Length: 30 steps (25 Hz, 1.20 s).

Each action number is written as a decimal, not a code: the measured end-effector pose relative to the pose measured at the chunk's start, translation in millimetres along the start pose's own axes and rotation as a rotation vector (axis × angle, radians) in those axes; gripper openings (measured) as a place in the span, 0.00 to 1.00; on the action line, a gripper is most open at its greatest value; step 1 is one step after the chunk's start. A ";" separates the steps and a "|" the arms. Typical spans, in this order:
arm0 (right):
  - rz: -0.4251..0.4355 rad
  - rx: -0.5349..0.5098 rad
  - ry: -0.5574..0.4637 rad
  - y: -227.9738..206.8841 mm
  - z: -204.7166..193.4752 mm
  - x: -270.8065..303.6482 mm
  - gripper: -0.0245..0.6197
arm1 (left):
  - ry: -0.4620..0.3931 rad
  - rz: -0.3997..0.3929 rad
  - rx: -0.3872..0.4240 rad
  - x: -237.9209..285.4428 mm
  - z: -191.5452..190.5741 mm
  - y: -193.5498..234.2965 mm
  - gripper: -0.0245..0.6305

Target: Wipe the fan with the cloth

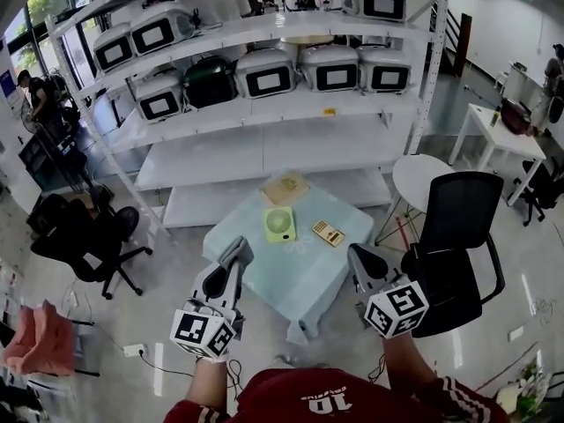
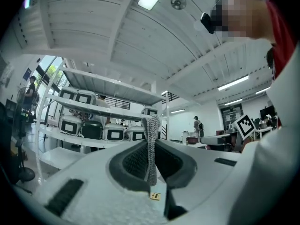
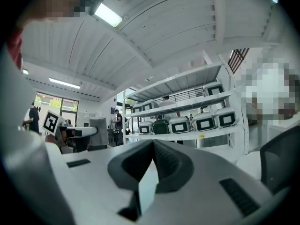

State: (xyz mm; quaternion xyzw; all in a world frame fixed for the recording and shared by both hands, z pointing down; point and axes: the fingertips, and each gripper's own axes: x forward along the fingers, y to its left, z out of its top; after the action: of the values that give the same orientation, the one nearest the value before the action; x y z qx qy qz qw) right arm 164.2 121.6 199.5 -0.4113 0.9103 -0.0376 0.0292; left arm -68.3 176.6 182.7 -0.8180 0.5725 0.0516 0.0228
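Fan (image 1: 280, 225): small green square unit, mid-table (image 1: 300, 280) on the pale blue cover, grille toward the head camera. Flat or leaned back, can't tell from this steep angle. Nothing touching it.

Cloth: not sure which item it is. There's a yellow patterned piece (image 1: 328, 233) just right of the fan and a tan piece (image 1: 284, 188) behind it near the far edge. Either could be it; too small to read the texture. Both lie on the table, apart from the fan, and neither gripper has them.

Left gripper (image 1: 240, 247): held up on the near side of the table, well short of the fan. Its own view (image 2: 151, 121) looks out at the shelves and ceiling. Pads are pressed together along a single seam with nothing between them.

Right gripper (image 1: 357, 256): same on the other side, raised and clear of the table. In its view (image 3: 152, 143) the tips meet, with an empty sliver of daylight lower down.

My read: both tools are closed, empty and parked near the body, pointing over the table, so this is a rest or carry pose and not a working one. No wiping contact at this instant. The layout fits two cases, cloth waiting to be picked up or cloth set back down after the wipe. No visible dust or streaks on the fan to settle it.

Surroundings: rack (image 1: 264, 148) behind the table, black chair (image 1: 458, 227) close to the right.
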 end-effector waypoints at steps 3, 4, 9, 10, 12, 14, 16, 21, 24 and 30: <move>-0.039 0.011 -0.014 -8.1 8.4 -2.4 0.05 | -0.023 0.002 -0.034 -0.9 5.1 12.4 0.07; -0.055 0.020 -0.021 -11.0 10.8 -2.7 0.05 | -0.026 0.003 -0.035 -1.1 6.5 17.0 0.07; -0.098 -0.002 -0.029 -8.1 16.7 3.3 0.04 | -0.043 0.018 -0.027 -7.8 13.9 40.9 0.07; -0.096 0.000 -0.032 -5.2 17.7 6.9 0.04 | -0.045 0.016 -0.026 -8.3 14.6 45.1 0.07; -0.092 0.003 -0.031 2.3 17.5 13.6 0.04 | -0.045 0.008 -0.023 -9.4 14.8 52.1 0.07; -0.095 -0.012 -0.018 9.5 14.8 18.5 0.04 | -0.044 0.003 -0.020 -9.8 14.5 57.6 0.07; -0.097 -0.019 -0.007 13.9 12.7 23.2 0.04 | -0.046 -0.003 -0.019 -8.7 15.6 61.5 0.07; -0.099 -0.010 -0.003 22.2 11.8 32.5 0.04 | -0.043 -0.019 -0.012 -6.2 16.9 69.1 0.07; -0.096 -0.010 -0.002 27.9 12.6 34.9 0.04 | -0.042 -0.028 -0.015 -5.5 16.9 71.4 0.07; -0.103 -0.005 -0.006 32.0 12.6 35.8 0.04 | -0.038 -0.051 -0.027 -2.2 16.3 71.7 0.07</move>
State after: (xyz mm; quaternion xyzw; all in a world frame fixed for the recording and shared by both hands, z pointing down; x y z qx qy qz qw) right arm 117.7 115.3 183.2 -0.4577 0.8879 -0.0355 0.0289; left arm -137.3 155.7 168.4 -0.8314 0.5501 0.0743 0.0239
